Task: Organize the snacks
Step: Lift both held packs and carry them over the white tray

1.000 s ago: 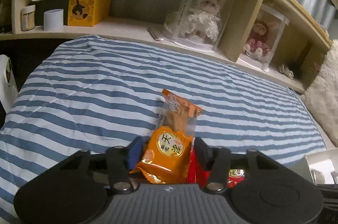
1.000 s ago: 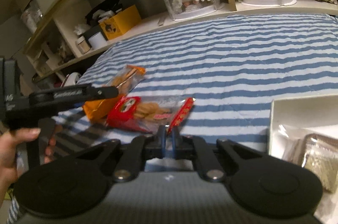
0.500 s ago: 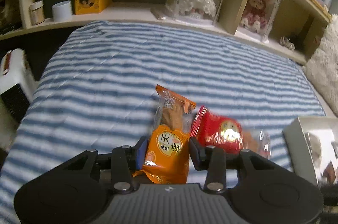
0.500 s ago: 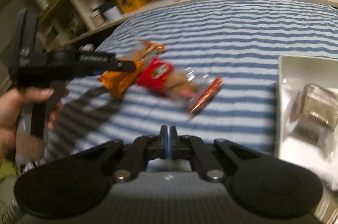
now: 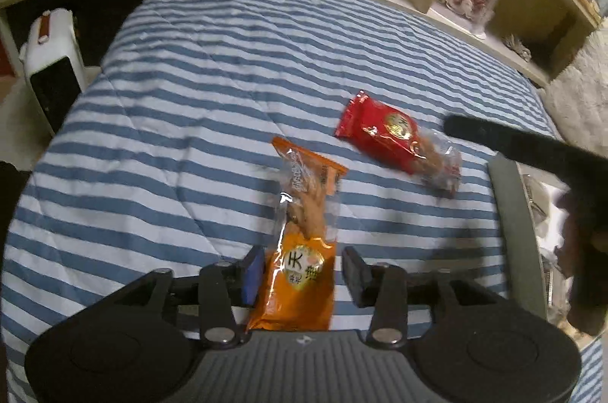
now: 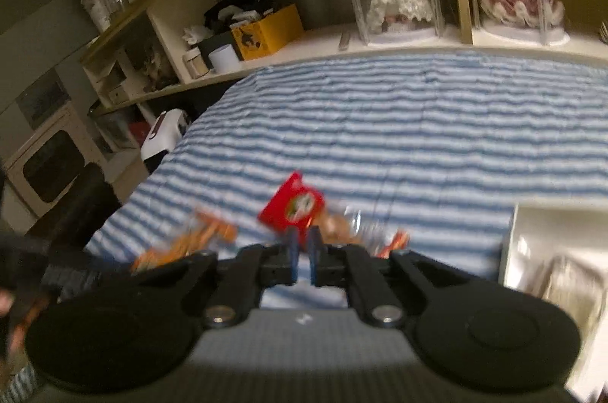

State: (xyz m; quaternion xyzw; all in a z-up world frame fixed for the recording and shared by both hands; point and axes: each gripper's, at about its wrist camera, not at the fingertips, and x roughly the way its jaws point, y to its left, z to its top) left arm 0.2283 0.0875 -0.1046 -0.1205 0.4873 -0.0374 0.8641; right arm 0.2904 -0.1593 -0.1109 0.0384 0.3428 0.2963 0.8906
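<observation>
Left hand-held gripper (image 5: 300,275) jaws spread wide; right hand-held gripper (image 6: 303,256) jaws narrowly parted.

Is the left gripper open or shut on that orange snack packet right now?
Open. The left gripper straddles the orange packet, with striped bedding visible between the packet and the right finger.

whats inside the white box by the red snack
The white box holds at least one clear-wrapped packet with brownish contents. The frame edge and blur hide the rest. In the left wrist view the right tongs cover most of it.
</observation>
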